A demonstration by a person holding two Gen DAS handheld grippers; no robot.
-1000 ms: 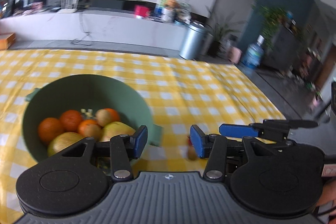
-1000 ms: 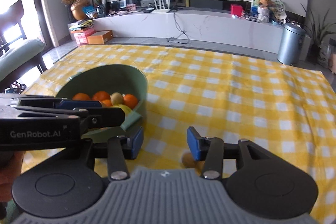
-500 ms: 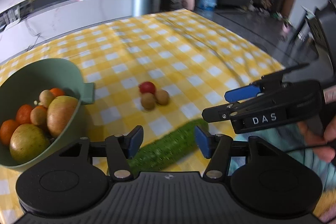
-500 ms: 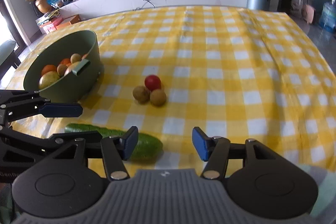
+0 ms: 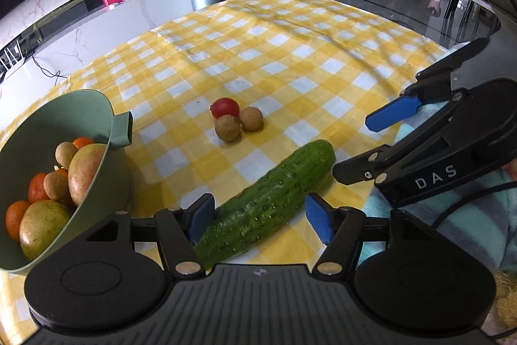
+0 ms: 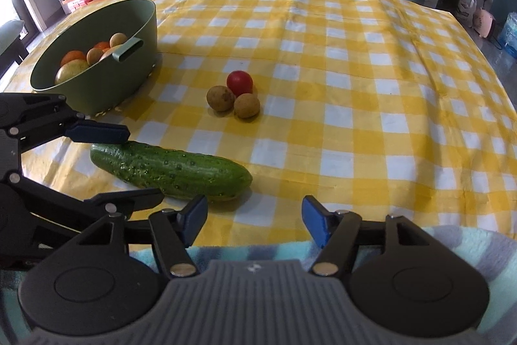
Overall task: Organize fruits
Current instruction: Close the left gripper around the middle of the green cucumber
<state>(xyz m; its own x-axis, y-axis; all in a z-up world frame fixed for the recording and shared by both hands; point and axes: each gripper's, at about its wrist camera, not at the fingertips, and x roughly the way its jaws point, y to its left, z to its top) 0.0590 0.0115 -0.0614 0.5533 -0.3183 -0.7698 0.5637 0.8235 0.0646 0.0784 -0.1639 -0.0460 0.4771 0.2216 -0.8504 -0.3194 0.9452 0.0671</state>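
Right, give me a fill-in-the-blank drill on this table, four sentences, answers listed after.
1. The long green thing lying on the checked cloth is a ____.
2. The oranges and other fruit sit inside a green ____.
3. Beside the two brown fruits lies one small round fruit coloured ____.
4. The pads on both grippers are coloured ____.

Missing words: cucumber; bowl; red; blue

Soft daylight fills both views, brightest at a blown-out window [image 6: 9, 21] on the right wrist view's left edge. The green bowl [image 6: 106, 80] and cucumber [image 6: 174, 170] cast faint shadows. Focus is sharp; fisheye bending curves the edges.
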